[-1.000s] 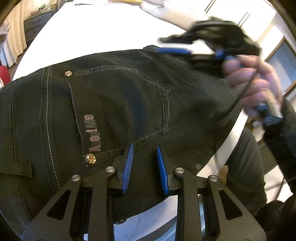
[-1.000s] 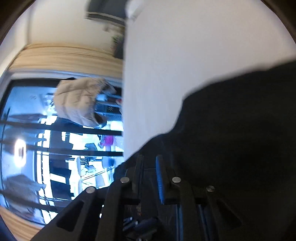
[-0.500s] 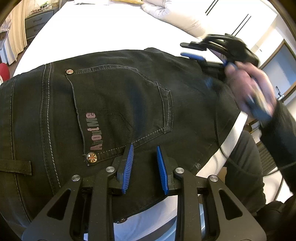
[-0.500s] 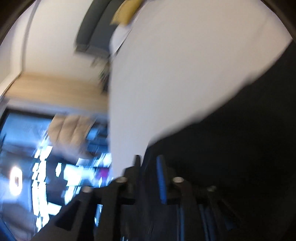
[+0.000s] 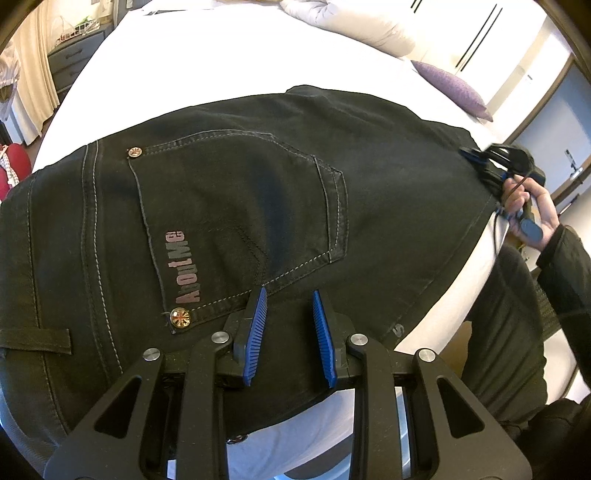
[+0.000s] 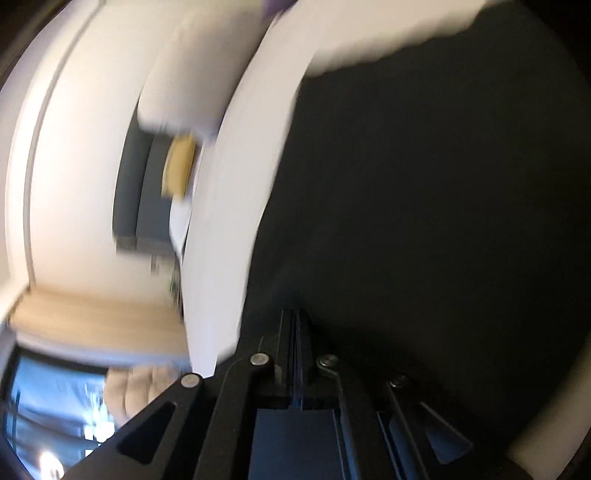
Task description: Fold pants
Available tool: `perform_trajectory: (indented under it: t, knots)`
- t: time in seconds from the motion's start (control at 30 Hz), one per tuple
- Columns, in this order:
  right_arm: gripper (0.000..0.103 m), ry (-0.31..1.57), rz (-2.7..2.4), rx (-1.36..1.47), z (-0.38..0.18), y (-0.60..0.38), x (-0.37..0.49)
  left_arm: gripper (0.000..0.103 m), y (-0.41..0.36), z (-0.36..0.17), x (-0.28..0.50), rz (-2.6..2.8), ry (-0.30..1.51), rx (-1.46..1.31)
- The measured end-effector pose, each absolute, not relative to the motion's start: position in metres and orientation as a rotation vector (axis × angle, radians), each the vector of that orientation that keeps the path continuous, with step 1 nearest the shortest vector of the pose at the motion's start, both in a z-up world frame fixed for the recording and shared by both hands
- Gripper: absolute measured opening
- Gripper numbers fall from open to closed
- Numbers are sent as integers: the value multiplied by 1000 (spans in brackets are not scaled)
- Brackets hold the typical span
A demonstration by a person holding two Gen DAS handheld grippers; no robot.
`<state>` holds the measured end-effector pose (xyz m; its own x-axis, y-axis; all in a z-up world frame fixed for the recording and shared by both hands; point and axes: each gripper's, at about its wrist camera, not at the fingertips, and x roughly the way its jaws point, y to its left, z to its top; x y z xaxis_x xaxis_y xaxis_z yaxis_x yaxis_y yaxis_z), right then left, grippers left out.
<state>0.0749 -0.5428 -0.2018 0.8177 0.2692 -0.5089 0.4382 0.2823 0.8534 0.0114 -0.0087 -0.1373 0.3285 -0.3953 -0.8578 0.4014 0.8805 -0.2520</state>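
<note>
Black jeans lie on a white bed, back pocket and "AboutMe" print facing up. My left gripper is open and hovers just above the seat of the jeans, below the pocket. My right gripper sits at the far right edge of the jeans, held by a hand. In the blurred right wrist view its jaws are pressed together at the edge of the black fabric; whether cloth is between them I cannot tell.
White pillows and a purple cushion lie at the head of the bed. A grey dresser and a curtain stand at the far left. The person's legs are at the bed's right edge.
The right gripper has swung down from above the jeans to their right edge, and its jaws have closed. The left gripper has stayed in place, open.
</note>
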Motion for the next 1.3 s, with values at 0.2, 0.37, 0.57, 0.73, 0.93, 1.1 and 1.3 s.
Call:
perform_trajectory:
  t: [0.2, 0.37, 0.57, 0.73, 0.93, 1.1, 1.3]
  knots:
    - [10, 493, -446, 1322, -184, -644, 24, 25, -12, -137, 10, -516, 1116, 13]
    - [19, 453, -373, 1223, -132, -605, 14, 26, -15, -112, 2, -477, 1090, 14]
    - [21, 651, 159, 1130, -124, -445, 42, 26, -50, -76, 34, -605, 995, -16]
    - [18, 919, 297, 1077, -170, -324, 88, 26, -54, -137, 91, -534, 1120, 56]
    - [0, 851, 164, 1101, -186, -365, 87, 26, -6, -141, 83, -462, 1084, 16]
    - [2, 825, -30, 1065, -170, -416, 49, 26, -14, -123, 68, -315, 1028, 98]
    - [37, 854, -41, 991, -150, -409, 9, 26, -16, -105, 48, -264, 953, 183]
